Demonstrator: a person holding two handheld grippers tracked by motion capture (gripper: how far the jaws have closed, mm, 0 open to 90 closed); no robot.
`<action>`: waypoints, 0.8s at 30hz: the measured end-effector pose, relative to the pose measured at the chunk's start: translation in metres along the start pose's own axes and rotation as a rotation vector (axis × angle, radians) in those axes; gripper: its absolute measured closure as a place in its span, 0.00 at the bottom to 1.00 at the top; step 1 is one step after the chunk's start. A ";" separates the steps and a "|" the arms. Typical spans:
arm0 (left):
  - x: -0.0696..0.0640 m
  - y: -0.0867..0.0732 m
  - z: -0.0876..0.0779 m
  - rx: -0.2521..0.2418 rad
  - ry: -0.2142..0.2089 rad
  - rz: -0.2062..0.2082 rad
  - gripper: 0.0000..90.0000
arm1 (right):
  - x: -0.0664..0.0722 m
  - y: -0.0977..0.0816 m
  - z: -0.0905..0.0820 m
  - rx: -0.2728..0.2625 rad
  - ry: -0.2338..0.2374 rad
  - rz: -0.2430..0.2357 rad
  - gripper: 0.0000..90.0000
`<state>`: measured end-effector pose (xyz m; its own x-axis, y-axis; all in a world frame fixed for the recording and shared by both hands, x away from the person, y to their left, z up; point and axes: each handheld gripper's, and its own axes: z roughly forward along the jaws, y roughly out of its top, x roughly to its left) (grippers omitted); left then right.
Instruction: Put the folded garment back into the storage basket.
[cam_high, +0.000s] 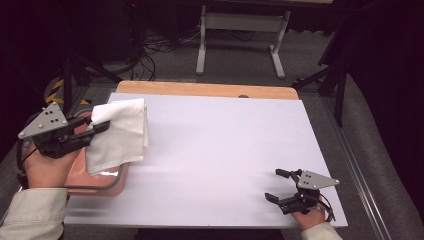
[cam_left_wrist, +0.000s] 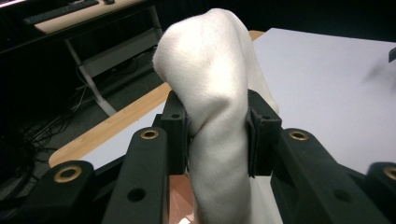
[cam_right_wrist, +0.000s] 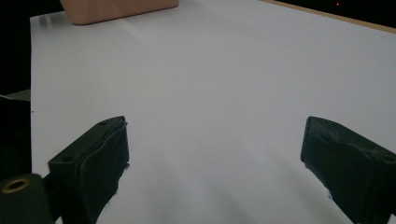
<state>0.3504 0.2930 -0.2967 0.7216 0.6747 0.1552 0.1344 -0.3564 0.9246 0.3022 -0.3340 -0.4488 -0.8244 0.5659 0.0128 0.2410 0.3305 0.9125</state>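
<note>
L gripper (cam_high: 100, 126) clamped on white cloth (cam_high: 120, 135), hanging over pink basin (cam_high: 107, 187) at table's 9 o'clock. R gripper (cam_high: 276, 185) released, at 5 o'clock. Lift cloth clear of rim w/o dragging; keep pinch firm.

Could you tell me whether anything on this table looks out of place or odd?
Nothing stands out. The white cloth hangs bunched from the left gripper over the pink plastic basin, not spilled or torn, and the right gripper rests open on the white tabletop.
</note>
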 end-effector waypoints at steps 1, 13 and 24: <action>0.001 -0.001 -0.003 0.004 0.002 -0.004 0.74 | 0.000 0.000 0.000 0.000 0.000 0.000 0.09; 0.011 -0.007 -0.023 0.021 0.038 -0.013 0.74 | 0.000 0.000 0.001 0.004 -0.003 -0.004 0.09; 0.022 -0.013 -0.037 0.052 0.057 -0.020 0.74 | 0.000 0.000 0.001 0.003 -0.006 -0.007 0.09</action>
<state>0.3389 0.3366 -0.2927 0.6787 0.7172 0.1580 0.1842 -0.3745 0.9088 0.3027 -0.3329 -0.4495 -0.8233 0.5676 0.0037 0.2362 0.3366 0.9116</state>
